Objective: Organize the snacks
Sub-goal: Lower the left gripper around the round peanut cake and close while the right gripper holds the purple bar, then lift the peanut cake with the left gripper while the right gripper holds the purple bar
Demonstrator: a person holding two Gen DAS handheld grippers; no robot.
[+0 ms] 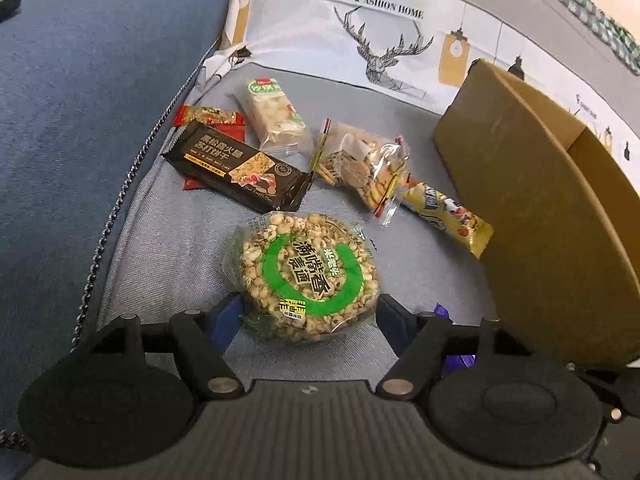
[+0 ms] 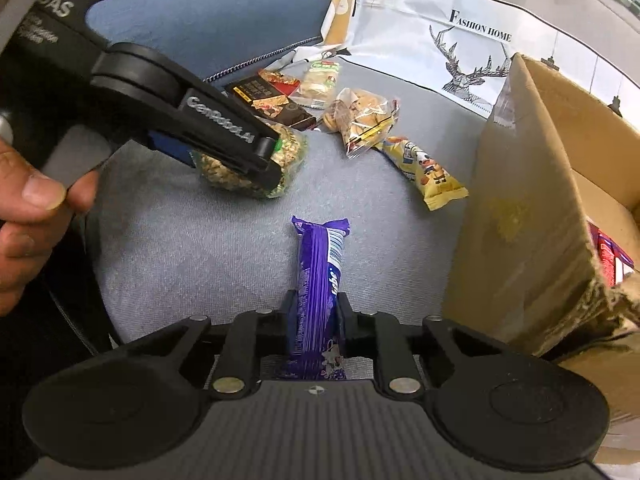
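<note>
Fingers of the left gripper (image 1: 308, 312) flank the round puffed-grain pack (image 1: 306, 276) on the grey cushion (image 1: 168, 256) — contact unclear; the right gripper (image 2: 316, 312) clamps the purple bar (image 2: 320, 276) beside the cardboard box (image 2: 520, 220).

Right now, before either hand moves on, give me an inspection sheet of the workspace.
Surface: grey fabric cushion, blue cushion beside it.
Job's things: round puffed-grain cake pack; purple snack bar; black cracker pack; red wrapper partly under it; nougat pack; clear biscuit bag; yellow snack bar; open cardboard box with a red pack inside.
Clutter: nothing seen.
Grippers: left gripper straddles the grain cake, pads at its sides; right gripper shut on the purple bar. A hand holds the left gripper.
Cables: nothing seen.
Surroundings: deer-print "Fashion Home" cloth behind.
</note>
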